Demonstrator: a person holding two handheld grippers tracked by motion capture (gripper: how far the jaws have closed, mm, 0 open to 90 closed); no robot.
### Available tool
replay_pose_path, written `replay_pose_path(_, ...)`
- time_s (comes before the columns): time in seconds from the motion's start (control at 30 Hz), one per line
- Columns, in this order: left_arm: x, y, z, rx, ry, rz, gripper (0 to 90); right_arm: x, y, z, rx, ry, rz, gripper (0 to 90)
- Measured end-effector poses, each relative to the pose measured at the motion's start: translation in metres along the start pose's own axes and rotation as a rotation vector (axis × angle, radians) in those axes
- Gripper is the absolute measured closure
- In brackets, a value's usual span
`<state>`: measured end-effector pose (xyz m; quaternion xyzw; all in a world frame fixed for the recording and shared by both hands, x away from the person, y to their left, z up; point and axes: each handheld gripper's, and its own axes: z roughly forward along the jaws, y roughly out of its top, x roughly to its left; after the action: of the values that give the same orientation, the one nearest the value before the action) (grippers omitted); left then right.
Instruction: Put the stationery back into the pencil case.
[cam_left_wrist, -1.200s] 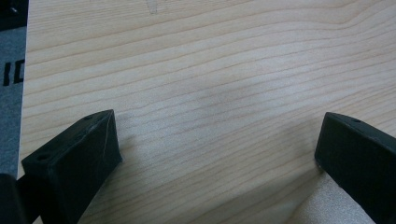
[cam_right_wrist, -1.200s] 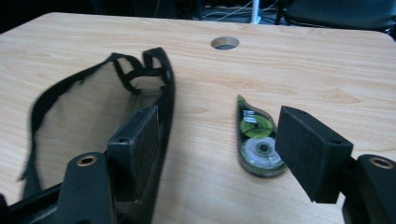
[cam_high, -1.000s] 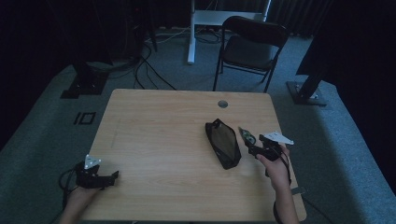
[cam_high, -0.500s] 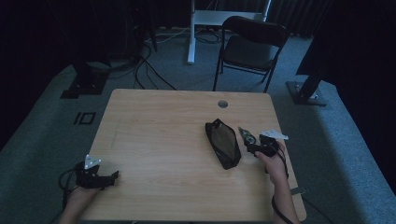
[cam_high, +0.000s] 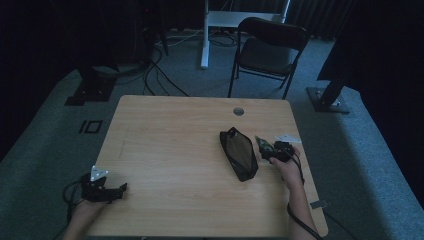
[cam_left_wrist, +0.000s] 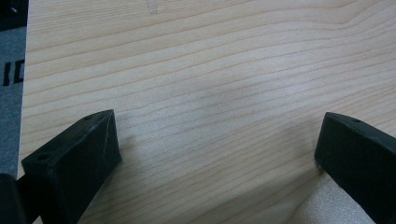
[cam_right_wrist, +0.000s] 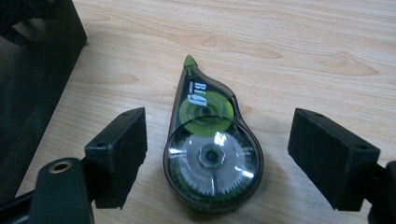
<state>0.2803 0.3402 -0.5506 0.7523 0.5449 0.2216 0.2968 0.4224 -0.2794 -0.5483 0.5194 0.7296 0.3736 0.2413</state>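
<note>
A correction tape dispenser (cam_right_wrist: 210, 154), clear with green reels and a green tip, lies flat on the wooden table (cam_high: 170, 135). My right gripper (cam_right_wrist: 219, 121) straddles it. Its jaws have just been opening and now stand wide, with the dispenser between the pads and touching neither. From above, the right gripper (cam_high: 266, 148) sits low at the table's right side, just right of a black pouch (cam_high: 239, 152), with the dispenser (cam_high: 261, 143) at its tips. My left gripper (cam_high: 121, 188) rests at the near left corner. In its own view the left gripper (cam_left_wrist: 219, 140) stands open over bare wood.
The black pouch (cam_right_wrist: 28, 93) lies close to the right gripper's left jaw. A round cable hole (cam_high: 238, 111) sits near the table's far edge. A black folding chair (cam_high: 270, 50) stands behind the table, and grey carpet surrounds it.
The right hand has moved a little forward and to the left and has sunk lower over the dispenser. The left gripper has kept still.
</note>
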Motion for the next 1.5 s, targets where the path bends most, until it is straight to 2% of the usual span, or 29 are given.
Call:
replay_pose_path(0.23, 0.000, 0.000, 0.000, 0.000, 0.000, 0.000, 0.0, 0.003, 0.007, 0.011, 0.045, -0.002, -0.040, 22.0)
replay_pose_path(0.43, 0.000, 0.000, 0.000, 0.000, 0.000, 0.000, 0.0, 0.004, 0.011, 0.018, 0.081, -0.005, -0.049, 26.0)
replay_pose_path(0.53, 0.000, 0.000, 0.000, 0.000, 0.000, 0.000, 0.0, 0.004, 0.012, 0.019, 0.081, -0.001, -0.039, 28.6)
replay_pose_path(0.7, 0.000, 0.000, 0.000, 0.000, 0.000, 0.000, 0.0, 0.006, 0.011, 0.018, 0.064, 0.006, -0.050, 44.9)
replay_pose_path(0.87, 0.000, 0.000, 0.000, 0.000, 0.000, 0.000, 0.0, 0.008, 0.011, 0.015, 0.075, -0.002, -0.047, 47.1)
replay_pose_path(0.97, 0.000, 0.000, 0.000, 0.000, 0.000, 0.000, 0.0, 0.007, 0.013, 0.012, 0.091, -0.022, -0.029, 48.4)
replay_pose_path(1.07, 0.000, 0.000, 0.000, 0.000, 0.000, 0.000, 0.0, 0.006, 0.014, 0.006, 0.100, -0.024, -0.028, 48.7)
replay_pose_path(1.2, 0.000, 0.000, 0.000, 0.000, 0.000, 0.001, 0.0, 0.003, 0.016, -0.004, 0.103, -0.029, 0.000, 48.9)
replay_pose_path(1.5, 0.000, 0.000, 0.000, 0.000, 0.000, 0.000, 0.0, 0.008, 0.027, -0.027, 0.071, -0.030, 0.017, 49.0)
